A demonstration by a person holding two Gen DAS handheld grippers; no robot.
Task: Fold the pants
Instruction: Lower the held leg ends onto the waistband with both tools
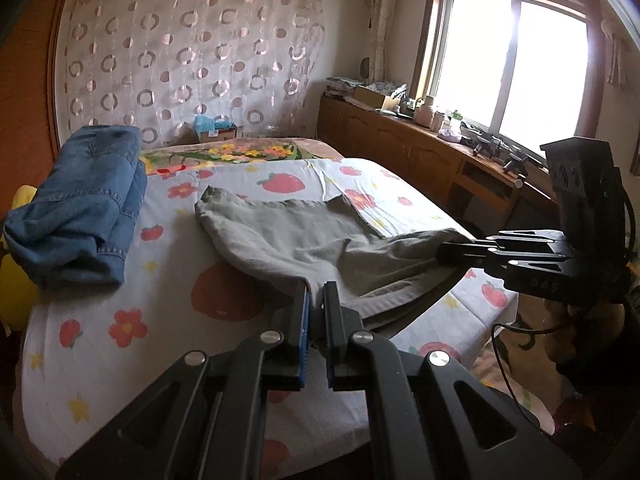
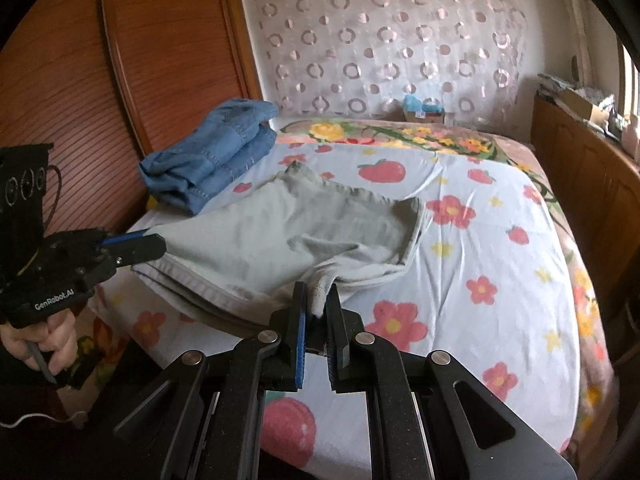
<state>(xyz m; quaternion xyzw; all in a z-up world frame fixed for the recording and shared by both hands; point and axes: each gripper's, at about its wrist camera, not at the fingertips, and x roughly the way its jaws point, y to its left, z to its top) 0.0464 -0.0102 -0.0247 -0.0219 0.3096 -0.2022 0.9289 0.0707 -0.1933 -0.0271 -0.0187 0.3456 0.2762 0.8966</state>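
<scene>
Left claw [image 1: 316, 300], bottom centre, was clamped on grey pants [image 1: 280, 236]; right claw [image 2: 316, 300] likewise. Pants lay mid-frame on the bed [image 2: 500, 280], near edge lifted. Fabric looked soft, light, limp; hems judged best holds.

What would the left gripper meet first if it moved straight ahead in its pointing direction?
The left gripper, already shut on the grey pants, would push into them and probably the bed sheet underneath; depth is hard to judge.
</scene>
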